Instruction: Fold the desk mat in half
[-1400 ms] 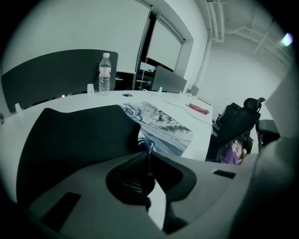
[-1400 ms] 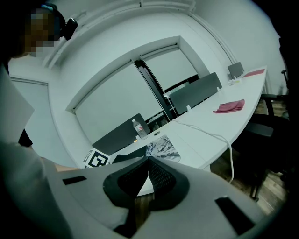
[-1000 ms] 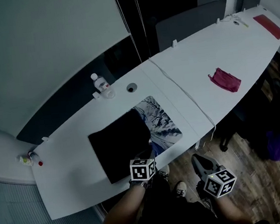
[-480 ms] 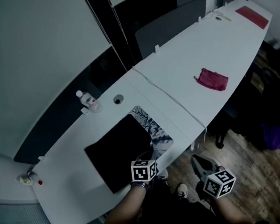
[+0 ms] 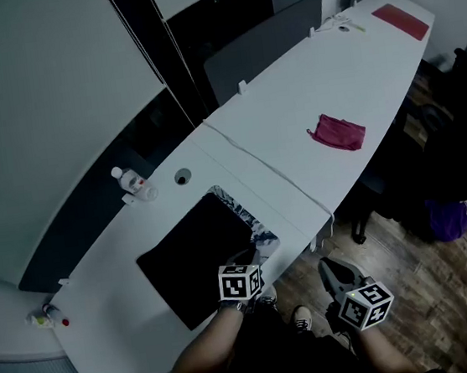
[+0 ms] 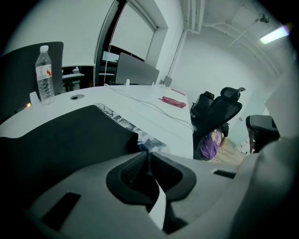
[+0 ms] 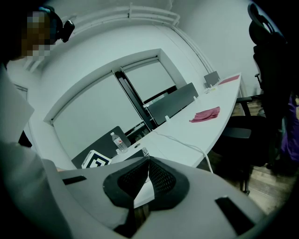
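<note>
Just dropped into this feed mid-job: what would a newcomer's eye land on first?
The desk mat, flipped black side up on the white desk with only a printed strip showing at its right edge, and the left gripper pinching its near edge. Next, the pink cloth farther along the desk, and the right gripper, shut and empty, off the desk's edge.

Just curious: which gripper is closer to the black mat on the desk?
Left. The left gripper grips the near edge of the desk mat; the right gripper hangs off the desk, over the floor.
</note>
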### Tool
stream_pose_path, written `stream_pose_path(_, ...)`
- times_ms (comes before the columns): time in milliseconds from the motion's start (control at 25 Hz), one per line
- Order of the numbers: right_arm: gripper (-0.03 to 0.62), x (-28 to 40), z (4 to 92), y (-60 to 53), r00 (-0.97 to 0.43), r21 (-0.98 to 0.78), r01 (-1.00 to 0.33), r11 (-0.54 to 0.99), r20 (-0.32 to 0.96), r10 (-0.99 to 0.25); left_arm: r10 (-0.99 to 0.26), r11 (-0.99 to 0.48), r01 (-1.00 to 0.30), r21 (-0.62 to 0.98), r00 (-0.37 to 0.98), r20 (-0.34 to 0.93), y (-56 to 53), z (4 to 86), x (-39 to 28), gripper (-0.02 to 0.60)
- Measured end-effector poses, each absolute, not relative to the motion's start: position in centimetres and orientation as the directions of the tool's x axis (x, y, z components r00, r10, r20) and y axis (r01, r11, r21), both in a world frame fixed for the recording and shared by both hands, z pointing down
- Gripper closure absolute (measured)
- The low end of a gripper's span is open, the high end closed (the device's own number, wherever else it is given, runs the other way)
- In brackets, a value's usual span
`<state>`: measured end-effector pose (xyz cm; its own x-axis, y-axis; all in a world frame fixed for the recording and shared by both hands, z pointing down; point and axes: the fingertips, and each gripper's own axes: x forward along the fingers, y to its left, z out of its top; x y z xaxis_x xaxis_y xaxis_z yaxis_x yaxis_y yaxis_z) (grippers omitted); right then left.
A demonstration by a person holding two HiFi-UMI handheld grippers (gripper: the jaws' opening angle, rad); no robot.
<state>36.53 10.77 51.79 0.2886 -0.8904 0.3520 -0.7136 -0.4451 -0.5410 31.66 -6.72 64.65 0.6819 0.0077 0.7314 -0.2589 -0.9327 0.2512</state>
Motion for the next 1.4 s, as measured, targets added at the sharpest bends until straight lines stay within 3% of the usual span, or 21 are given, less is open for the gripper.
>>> stream_pose_path(1040,0.569,38.4,51.7,11.8,0.363,-0.542,-0.666,-0.512,0.364,-0.858,0.093,-0.947,-0.166,0.276,0.681,0.727,-5.9,65.1,35.4,0.544)
stream_pose_path(1400,0.569,38.0,51.7,11.8,0.315,-0.562,-0.684,-0.465,0.347,-0.883,0.062,-0.958,-0.151,0.243,0.722,0.69,-5.0,63.1,35.0,0.491)
